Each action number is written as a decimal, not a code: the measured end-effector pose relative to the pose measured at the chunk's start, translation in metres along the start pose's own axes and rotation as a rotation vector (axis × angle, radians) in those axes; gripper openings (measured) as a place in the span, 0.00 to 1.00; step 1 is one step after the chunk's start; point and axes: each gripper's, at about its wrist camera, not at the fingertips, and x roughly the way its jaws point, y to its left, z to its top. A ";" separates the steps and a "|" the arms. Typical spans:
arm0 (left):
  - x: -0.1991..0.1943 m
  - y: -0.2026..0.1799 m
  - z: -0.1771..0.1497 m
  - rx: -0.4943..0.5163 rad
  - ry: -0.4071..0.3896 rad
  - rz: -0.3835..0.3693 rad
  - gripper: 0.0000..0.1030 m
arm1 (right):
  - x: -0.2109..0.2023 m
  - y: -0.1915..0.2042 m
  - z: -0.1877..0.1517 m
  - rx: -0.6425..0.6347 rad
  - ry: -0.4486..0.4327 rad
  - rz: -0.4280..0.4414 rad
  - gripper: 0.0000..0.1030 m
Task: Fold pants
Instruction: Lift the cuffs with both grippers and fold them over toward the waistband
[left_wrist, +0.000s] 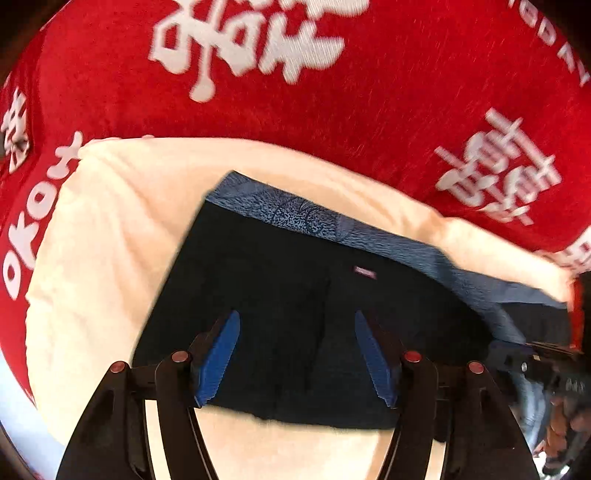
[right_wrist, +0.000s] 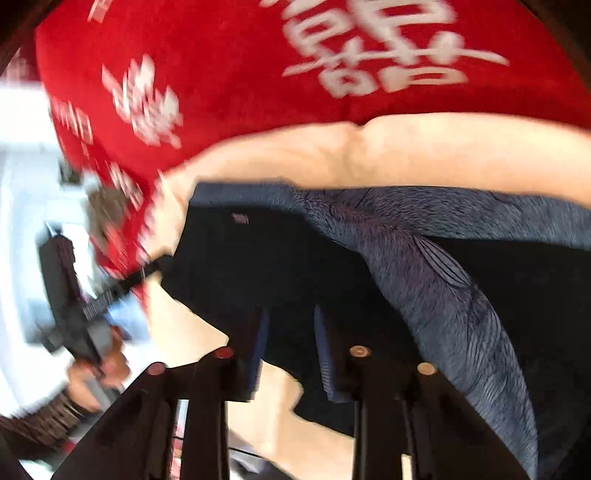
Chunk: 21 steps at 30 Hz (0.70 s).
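Two layers of cloth lie under everything: a red blanket (left_wrist: 388, 110) with white characters, far ahead of both tongs, and on it a cream towel (left_wrist: 96, 236) that reaches back beneath the fingers of the left tongs (left_wrist: 297, 354).

Next in size come the pants (left_wrist: 280, 295), dark navy, lying flat on the towel as a folded block. Along their far edge runs a band of blue patterned cloth (left_wrist: 295, 214); whether it belongs to the pants cannot be told. In the right wrist view this blue cloth (right_wrist: 436, 280) sweeps down to the right of the right tongs (right_wrist: 290, 350), over the dark pants (right_wrist: 266, 266), with the towel (right_wrist: 406, 155) and the blanket (right_wrist: 221, 66) beyond.

The left tongs stand spread, blue pads (left_wrist: 218, 358) well apart and pointing down at the near part of the pants, nothing pinched between them.

The right tongs stand a little apart, their pads (right_wrist: 325, 354) over the near edge of the pants; the blur hides whether any fabric is between them.

A small pale tag (left_wrist: 365, 272) sits on the pants just ahead of the left tongs. Left of the right tongs, the person's hand (right_wrist: 107, 369) grips the other black tool, blurred.
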 end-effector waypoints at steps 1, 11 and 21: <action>0.013 -0.001 0.002 0.009 0.000 0.033 0.64 | 0.011 0.003 0.008 -0.039 -0.005 -0.040 0.27; 0.015 -0.014 -0.008 0.032 0.050 0.147 0.70 | -0.001 -0.003 0.024 -0.049 -0.042 -0.198 0.55; -0.025 -0.081 -0.059 0.114 0.096 0.064 0.70 | -0.055 -0.005 -0.029 -0.038 -0.081 -0.357 0.66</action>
